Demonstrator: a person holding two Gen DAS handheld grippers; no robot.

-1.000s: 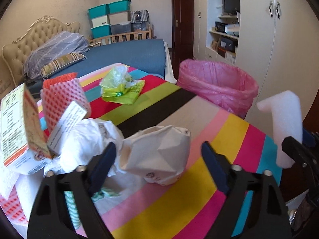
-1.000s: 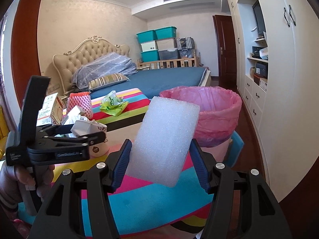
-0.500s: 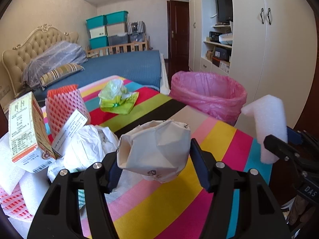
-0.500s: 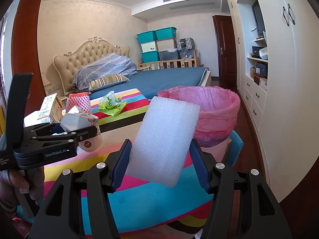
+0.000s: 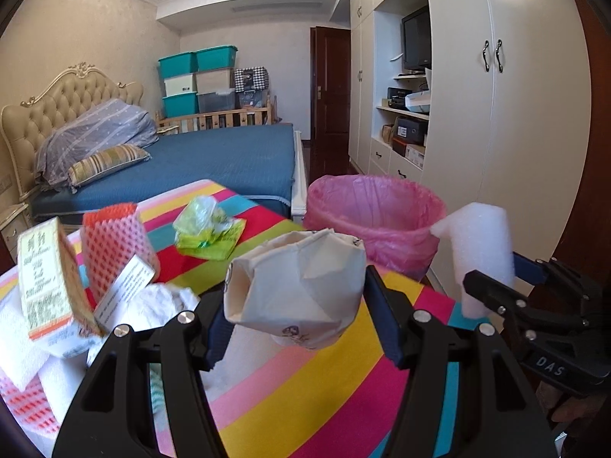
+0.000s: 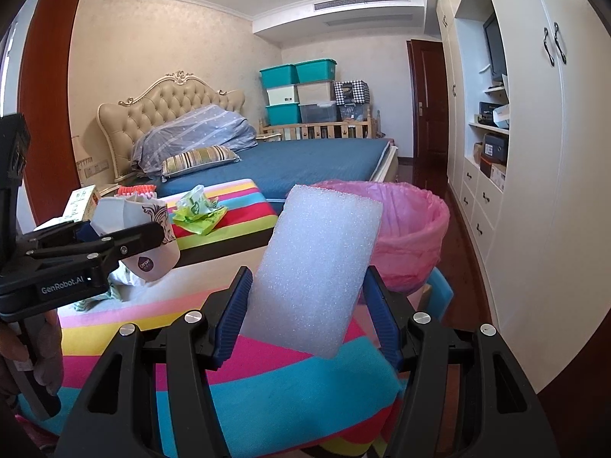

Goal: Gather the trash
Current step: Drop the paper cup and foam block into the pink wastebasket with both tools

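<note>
Your left gripper [image 5: 296, 315] is clamped on the crumpled paper cup [image 5: 296, 290] — its jaws have just been closing, and both blue pads now press the cup's sides at the centre of the left wrist view. The cup sits squarely between the fingers, lifted clear of the striped tablecloth [image 5: 305, 389] below it. In the right wrist view the same cup shows at middle left, pinched at the gripper's tip.

Your right gripper [image 6: 307, 313] is gripping the white foam block [image 6: 317, 271], which stands nearly upright between the pads, tilted slightly right, filling the centre of that frame. From the left wrist view the block appears at the right edge, held just in front of the bin.

The pink-lined trash bin [image 5: 376, 217] stands beyond the table's far edge, right of centre in both views, behind and above each held item in the picture — neither piece is over its mouth.

More trash lies on the cloth: a green wrapper [image 5: 208, 233] in the upper middle of the table, and at lower left a red foam net [image 5: 114, 240], a small carton [image 5: 47, 282] and crumpled white paper [image 5: 160, 301], all left of your left gripper.
</note>
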